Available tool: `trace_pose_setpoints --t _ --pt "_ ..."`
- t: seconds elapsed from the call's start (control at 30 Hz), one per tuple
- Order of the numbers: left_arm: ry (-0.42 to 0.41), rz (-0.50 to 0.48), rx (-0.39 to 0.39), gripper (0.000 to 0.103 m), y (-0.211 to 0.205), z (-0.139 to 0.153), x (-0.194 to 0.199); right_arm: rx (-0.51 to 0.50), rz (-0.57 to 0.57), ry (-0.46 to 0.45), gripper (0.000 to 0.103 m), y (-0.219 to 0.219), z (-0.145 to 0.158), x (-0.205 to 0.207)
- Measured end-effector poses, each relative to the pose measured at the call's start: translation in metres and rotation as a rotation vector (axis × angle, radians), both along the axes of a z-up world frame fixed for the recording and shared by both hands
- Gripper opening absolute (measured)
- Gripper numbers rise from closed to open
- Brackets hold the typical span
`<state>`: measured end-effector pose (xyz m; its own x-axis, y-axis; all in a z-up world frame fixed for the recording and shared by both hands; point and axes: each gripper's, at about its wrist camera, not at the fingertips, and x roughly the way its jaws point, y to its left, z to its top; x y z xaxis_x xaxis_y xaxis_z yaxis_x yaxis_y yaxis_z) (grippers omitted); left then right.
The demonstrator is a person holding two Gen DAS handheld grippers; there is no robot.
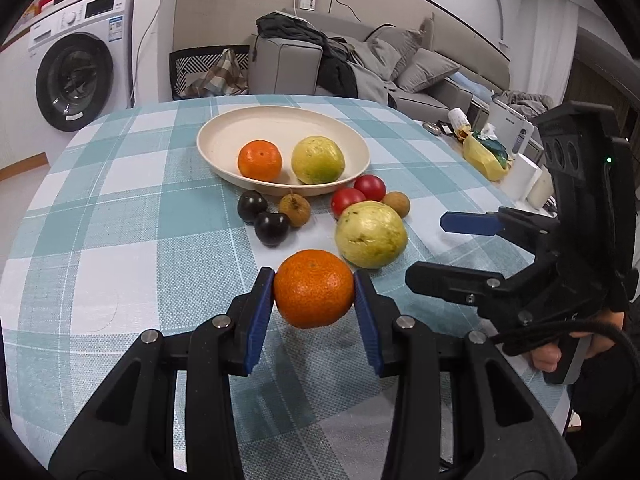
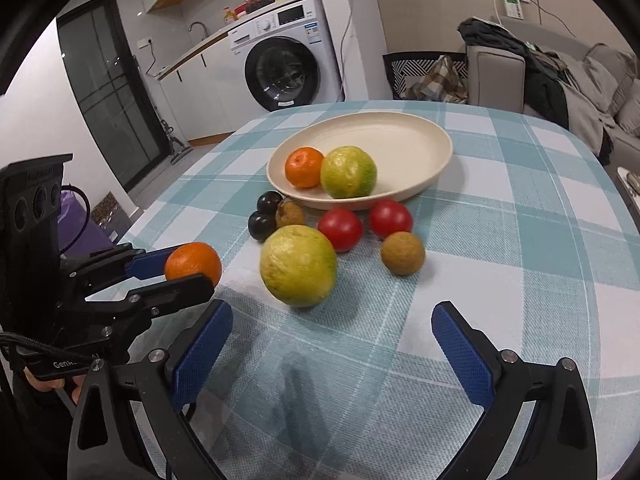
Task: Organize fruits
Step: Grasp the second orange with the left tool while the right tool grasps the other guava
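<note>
Nearest, low in the frame, the left tool (image 1: 314, 294) was clamped on an orange (image 1: 314, 288) held just above the checked worktop (image 1: 120, 240). At right, the right tool (image 2: 332, 340) stood with its blue pads (image 2: 202, 350) wide apart, holding nothing. Beyond lay a guava (image 1: 371, 234), tomatoes (image 1: 358, 196), dark plums (image 1: 262, 216) and, farther up, a plate (image 1: 224, 136) bearing another orange (image 1: 260, 160)

left tool (image 2: 188, 268) hiding part of held orange (image 2: 192, 264), washer label (image 1: 115, 24) text unreadable
</note>
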<state>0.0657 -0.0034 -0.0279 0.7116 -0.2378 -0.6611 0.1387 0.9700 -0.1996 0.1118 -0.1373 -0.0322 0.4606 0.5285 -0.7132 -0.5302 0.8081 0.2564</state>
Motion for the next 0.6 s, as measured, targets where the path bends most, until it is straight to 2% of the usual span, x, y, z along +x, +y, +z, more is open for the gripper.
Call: trace_pose_setpoints --t 0.23,0.3,0.43,0.6 --pt "-0.016 0.026 -0.004 0.037 0.007 0.004 -0.003 -0.011 0.039 0.029 0.092 0.019 -0.004 0.008" --pt "-0.020 0.031 0.000 0.037 0.009 0.004 -0.003 -0.010 0.044 0.039 0.085 0.023 -0.006 0.010" --pt "-0.023 0.048 -0.006 0.037 0.013 0.005 -0.003 -0.016 0.054 0.035 0.078 0.032 -0.006 0.012" --pt "-0.021 0.057 -0.008 0.037 0.015 0.004 -0.003 -0.016 0.049 0.037 0.063 0.038 -0.007 0.016"
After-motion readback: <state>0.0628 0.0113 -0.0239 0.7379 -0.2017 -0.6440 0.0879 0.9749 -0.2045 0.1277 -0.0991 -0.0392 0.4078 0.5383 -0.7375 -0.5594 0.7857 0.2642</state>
